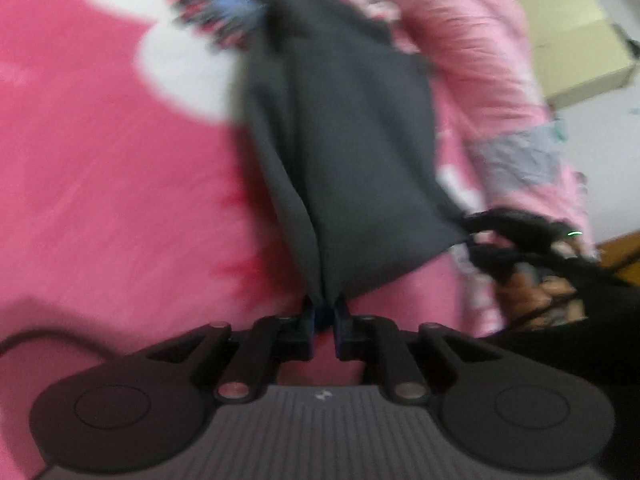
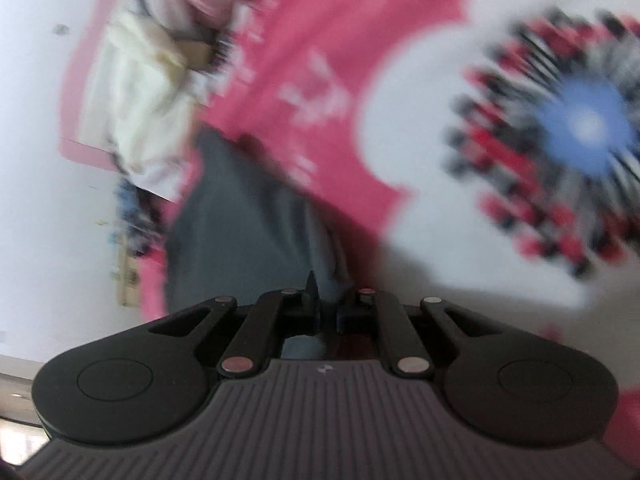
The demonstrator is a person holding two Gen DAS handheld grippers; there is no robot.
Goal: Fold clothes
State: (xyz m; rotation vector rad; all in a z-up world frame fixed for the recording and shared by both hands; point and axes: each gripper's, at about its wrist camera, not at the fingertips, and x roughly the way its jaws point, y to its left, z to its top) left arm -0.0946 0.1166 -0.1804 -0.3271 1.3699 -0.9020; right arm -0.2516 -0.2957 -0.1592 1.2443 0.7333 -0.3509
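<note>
Pinching a corner of a dark grey garment [image 1: 340, 152], the left hand-held gripper [image 1: 324, 314] sits at the bottom centre of the left wrist view, its two fingers pressed close together on a bunched fold of the cloth. The garment stretches up from there toward the top centre of the frame, lifted over a pink bedspread [image 1: 100, 200] with large white shapes and a blurred red, black and blue round print [image 1: 218, 8]. At the right middle of that view, the garment's other lower corner runs into the right hand-held gripper [image 1: 476, 236], seen as a blurred black shape with a hand [image 1: 532, 296] behind it. A pale pink quilt [image 1: 472, 60] lies along the upper right, with cardboard boxes [image 1: 572, 40] past it.

In the right wrist view, the right hand-held gripper [image 2: 328, 304] fills the bottom centre, fingers nearly together with grey cloth [image 2: 240, 216] caught between them. The cloth rises to the left of centre. The round print [image 2: 560, 140] blurs across the right side, and cream-coloured fabric [image 2: 136, 92] lies at the upper left. Both views are smeared by motion.
</note>
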